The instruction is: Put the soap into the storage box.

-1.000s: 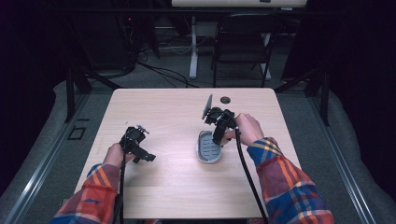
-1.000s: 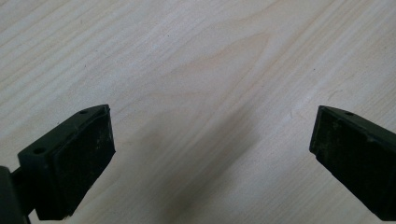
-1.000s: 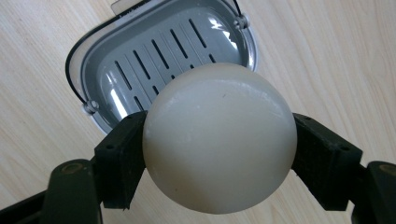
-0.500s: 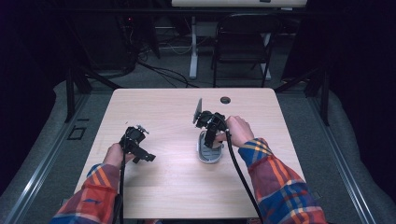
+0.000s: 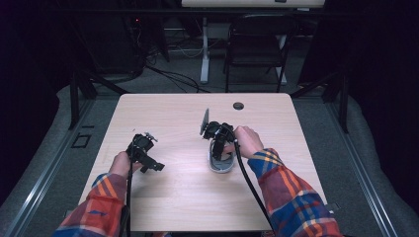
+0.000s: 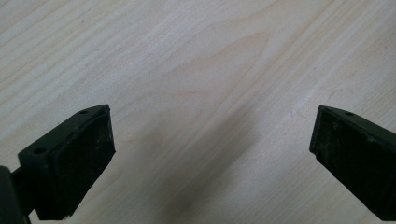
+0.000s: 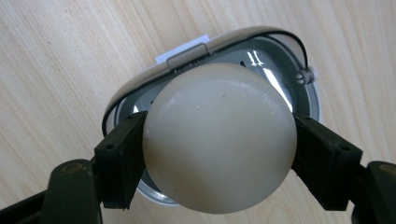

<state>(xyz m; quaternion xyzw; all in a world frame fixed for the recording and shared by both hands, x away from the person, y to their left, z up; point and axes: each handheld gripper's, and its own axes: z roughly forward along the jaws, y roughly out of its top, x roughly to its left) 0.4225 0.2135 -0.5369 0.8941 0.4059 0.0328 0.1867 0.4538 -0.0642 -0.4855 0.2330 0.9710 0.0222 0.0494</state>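
Note:
A smooth white egg (image 7: 219,135) is clamped between the black pads of my right gripper (image 7: 218,142), which is shut on it. Just beneath the egg lies an oval metal dish (image 7: 280,60) with a wire along its rim and a small hinge at its far side. In the high view the right gripper (image 5: 219,148) points down over the dish (image 5: 221,168) near the table's middle. At the left, my left gripper (image 5: 149,164) hovers low above bare wood. Its jaws (image 6: 210,154) stand wide apart with nothing between them.
The light wooden table (image 5: 173,197) has a dark round cable hole (image 5: 238,105) near its far edge. A black chair (image 5: 257,44) and a white table leg (image 5: 204,54) stand beyond the far side, on grey floor.
My right gripper has carried the egg left and down, from beside the dish's far end to directly over it. The left gripper has kept still.

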